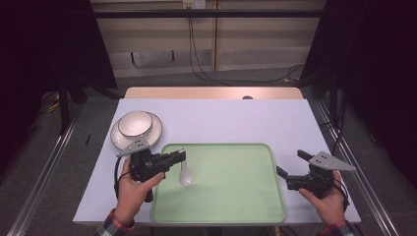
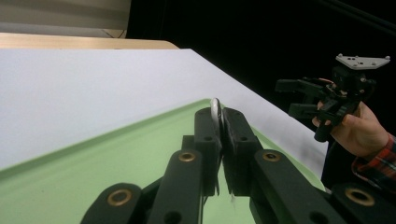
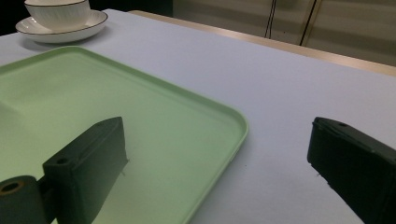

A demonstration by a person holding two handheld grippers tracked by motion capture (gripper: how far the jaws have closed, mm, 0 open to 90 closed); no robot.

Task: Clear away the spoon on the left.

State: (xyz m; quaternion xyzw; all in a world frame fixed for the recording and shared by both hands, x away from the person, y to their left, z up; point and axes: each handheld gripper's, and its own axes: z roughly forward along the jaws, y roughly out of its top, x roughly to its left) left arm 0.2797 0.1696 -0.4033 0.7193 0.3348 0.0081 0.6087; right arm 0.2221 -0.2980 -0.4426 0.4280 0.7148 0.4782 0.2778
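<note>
Closest to us in the left gripper view, the left gripper (image 2: 220, 140) has its fingers (image 2: 205, 135) pinched tight on the thin handle of a white spoon (image 2: 215, 108), whose edge pokes up just past the fingertips. From the high view we see what that view hides: the spoon (image 1: 185, 173) hangs bowl-down from the fingers of the left gripper (image 1: 178, 157), over the near-left part of the green tray (image 1: 275, 196), and we cannot tell whether the bowl touches the tray or hovers just above it. The right gripper (image 1: 290, 164) rests off the tray's right edge with its fingers (image 1: 304, 155) spread wide and nothing between them; the right gripper view confirms this, with bare bench (image 3: 289, 93) and the tray's rim (image 3: 243, 126) showing in the gap. That view also gives us the bowl (image 3: 58, 11) sitting on its saucer (image 3: 88, 25) well beyond the fingers, at the tray's far corner, which in the high view lies just behind the left gripper. We judge the grip to be the weak point: the handle is slim and smooth and held near one end, so the heavy bowl end could swing or slide out if the hand tilts or jerks. A quick turn toward the dishes could also knock the spoon against the bowl's rim and chip or shift it.
</note>
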